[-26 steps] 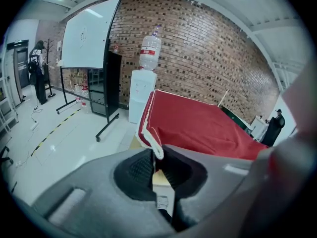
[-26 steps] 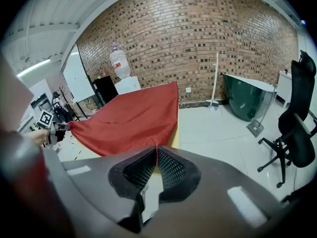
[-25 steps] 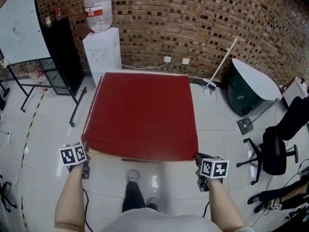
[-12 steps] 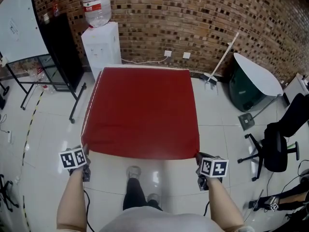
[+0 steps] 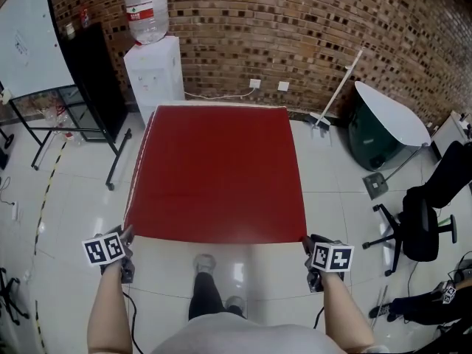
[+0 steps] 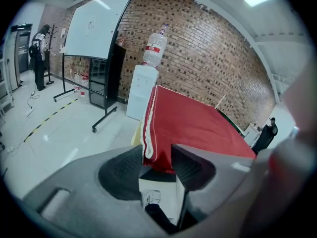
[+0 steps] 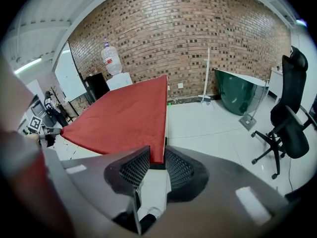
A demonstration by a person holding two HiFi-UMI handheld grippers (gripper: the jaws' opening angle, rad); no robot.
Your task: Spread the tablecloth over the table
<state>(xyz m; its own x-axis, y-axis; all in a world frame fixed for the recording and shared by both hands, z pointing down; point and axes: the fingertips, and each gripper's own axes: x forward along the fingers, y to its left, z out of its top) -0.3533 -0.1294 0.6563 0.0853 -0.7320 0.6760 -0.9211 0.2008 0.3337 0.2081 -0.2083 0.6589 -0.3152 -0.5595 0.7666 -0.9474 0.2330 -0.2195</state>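
Observation:
The red tablecloth (image 5: 217,172) lies flat over the table, its near edge straight along the front. My left gripper (image 5: 125,236) is at the near left corner. In the left gripper view the corner with its white trim (image 6: 151,133) hangs between the jaws of the left gripper (image 6: 158,151), which are opening. My right gripper (image 5: 307,242) is at the near right corner. In the right gripper view the red corner (image 7: 157,150) sits between the parted jaws of the right gripper (image 7: 157,157), which are opening too.
A water dispenser (image 5: 155,72) stands behind the table's far left corner, with a whiteboard on a stand (image 5: 29,39) left of it. A broom (image 5: 338,94), a tipped green table (image 5: 387,131) and an office chair (image 5: 424,231) are to the right. My feet (image 5: 203,265) are by the near edge.
Both grippers sank a little toward me with the corners. The cloth's near edge went from bulging to straight, covering the table's front edge.

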